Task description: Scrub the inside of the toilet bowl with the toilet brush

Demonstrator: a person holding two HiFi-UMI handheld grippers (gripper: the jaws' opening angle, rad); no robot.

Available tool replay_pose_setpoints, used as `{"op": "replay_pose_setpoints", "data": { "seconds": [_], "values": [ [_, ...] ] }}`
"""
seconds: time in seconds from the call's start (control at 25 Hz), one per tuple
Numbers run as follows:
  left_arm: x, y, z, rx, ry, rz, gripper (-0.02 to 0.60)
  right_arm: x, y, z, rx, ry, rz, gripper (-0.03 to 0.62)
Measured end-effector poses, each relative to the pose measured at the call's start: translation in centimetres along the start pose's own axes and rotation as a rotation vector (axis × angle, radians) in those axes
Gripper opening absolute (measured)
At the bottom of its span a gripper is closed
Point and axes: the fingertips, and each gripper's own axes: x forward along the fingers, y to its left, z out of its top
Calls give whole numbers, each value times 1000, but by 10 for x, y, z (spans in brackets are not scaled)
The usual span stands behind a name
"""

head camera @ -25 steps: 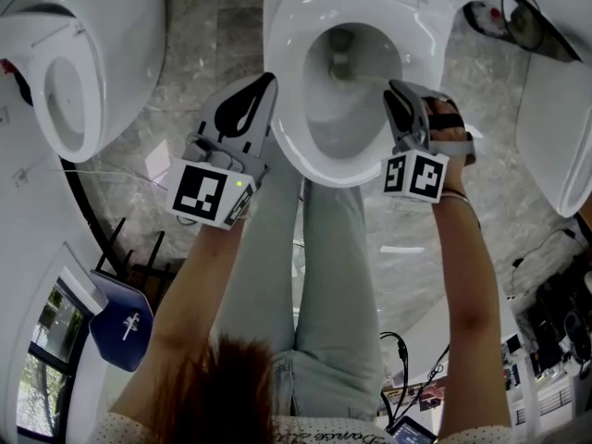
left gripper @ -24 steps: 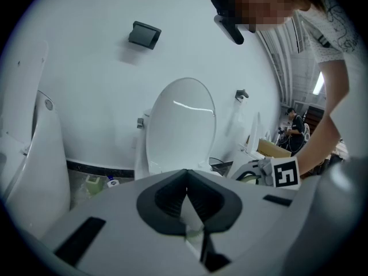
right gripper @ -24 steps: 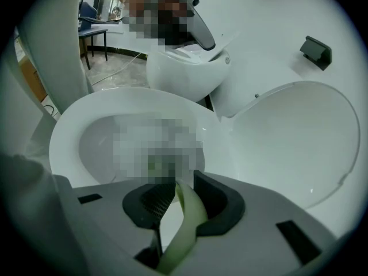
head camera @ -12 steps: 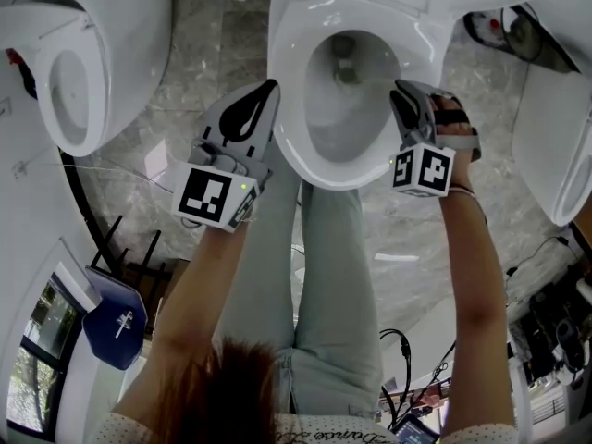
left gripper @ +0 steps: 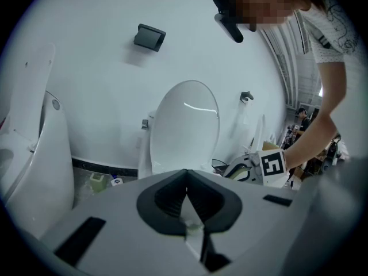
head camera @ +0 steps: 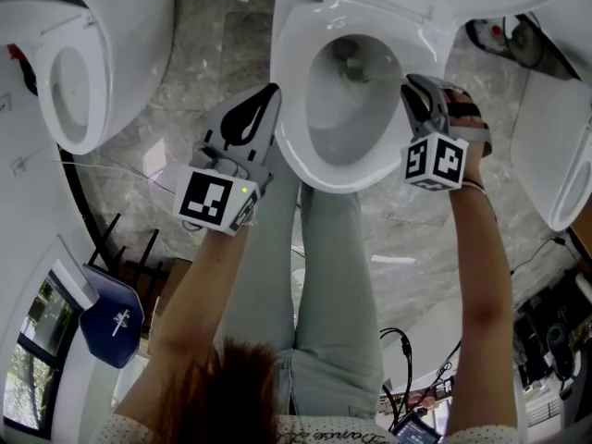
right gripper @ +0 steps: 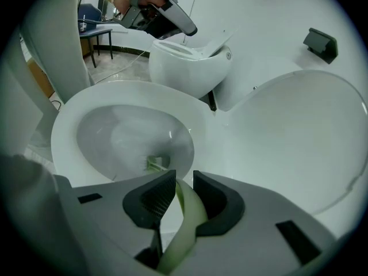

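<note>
Two grippers are in play. The right gripper (right gripper: 184,190) is clamped on the pale green handle of the toilet brush (right gripper: 187,213). The brush head (right gripper: 154,164) sits low inside the toilet bowl (head camera: 324,176), near the drain. The left gripper (left gripper: 186,190) is closed on nothing and hangs beside the rim. Likely risks: the thin, curved handle twists or slips between the jaws under scrubbing pressure, or a fast stroke flicks water over the rim.
</note>
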Motion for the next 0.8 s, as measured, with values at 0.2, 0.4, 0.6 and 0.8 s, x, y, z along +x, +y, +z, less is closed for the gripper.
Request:
{"op": "replay_pose_setpoints", "data": {
  "seconds": [0.2,0.4,0.6,0.8],
  "values": [
    [-1,4,3,-4,-5,5,3,1,-12,5,-76,9,-1,107],
    [-3,10,12,-3,-16,12,3,1,-33,4,-94,45,-29,107],
    [-4,13,17,1,-22,14,3,1,-47,2,-104,63,-47,107],
    [-8,15,17,-1,-18,17,3,-1,-50,4,-102,67,-44,107]
  ]
}}
